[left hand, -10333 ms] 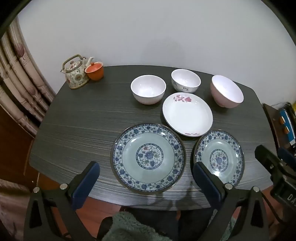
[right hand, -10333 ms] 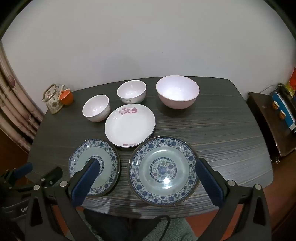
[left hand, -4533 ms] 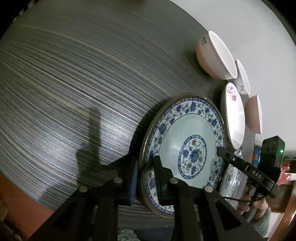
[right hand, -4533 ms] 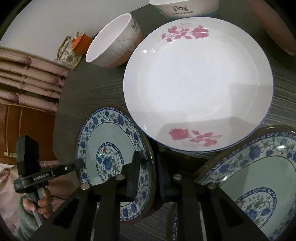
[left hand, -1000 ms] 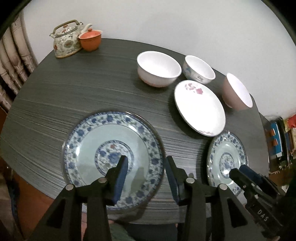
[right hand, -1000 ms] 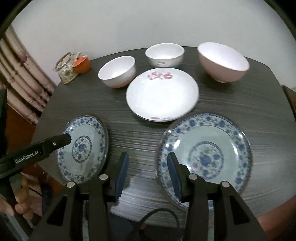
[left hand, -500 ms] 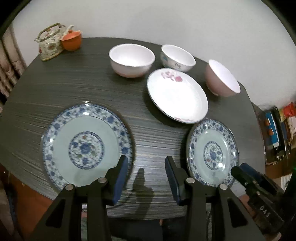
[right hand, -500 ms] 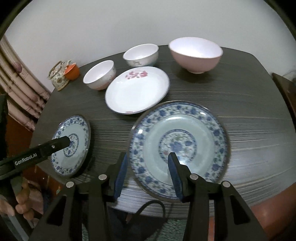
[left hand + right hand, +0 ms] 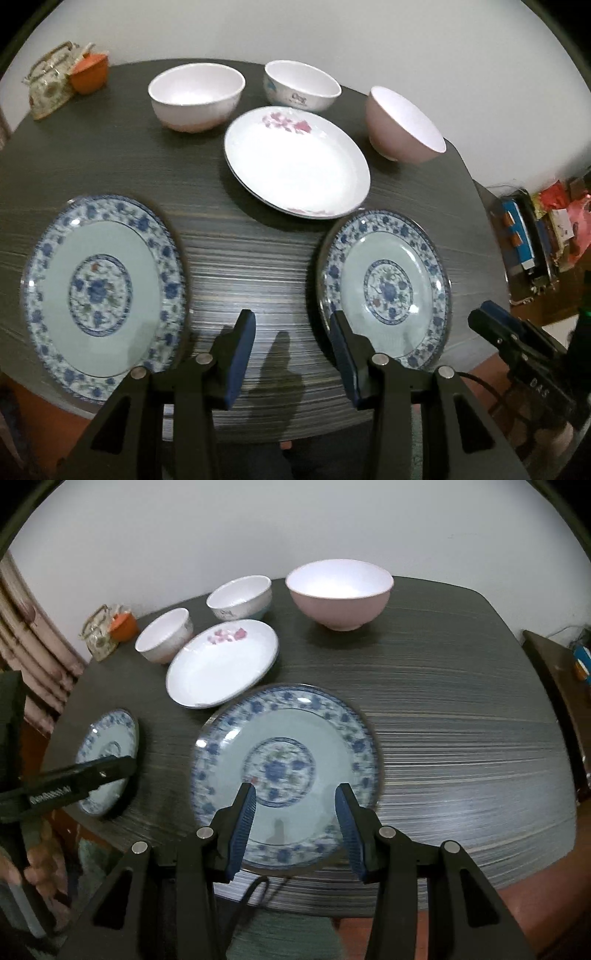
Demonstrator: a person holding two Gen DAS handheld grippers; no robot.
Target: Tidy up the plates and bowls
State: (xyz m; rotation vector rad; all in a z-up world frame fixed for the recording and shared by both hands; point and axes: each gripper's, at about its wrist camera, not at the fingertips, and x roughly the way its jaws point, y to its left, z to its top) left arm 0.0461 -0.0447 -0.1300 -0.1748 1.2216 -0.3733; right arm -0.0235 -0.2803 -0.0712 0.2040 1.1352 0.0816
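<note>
The plates (image 9: 295,168) and bowls (image 9: 195,96) all lie apart on the surface (image 9: 110,155) ahead of me, none stacked yet, and my left hand-held gripper (image 9: 291,354) and right hand-held gripper (image 9: 293,827) hang part-open, holding nothing.

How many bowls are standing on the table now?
3, in a row at the table's far side: white bowl nearest the teapot, lettered bowl in the middle, pink bowl at the other end. None seems hidden.
</note>
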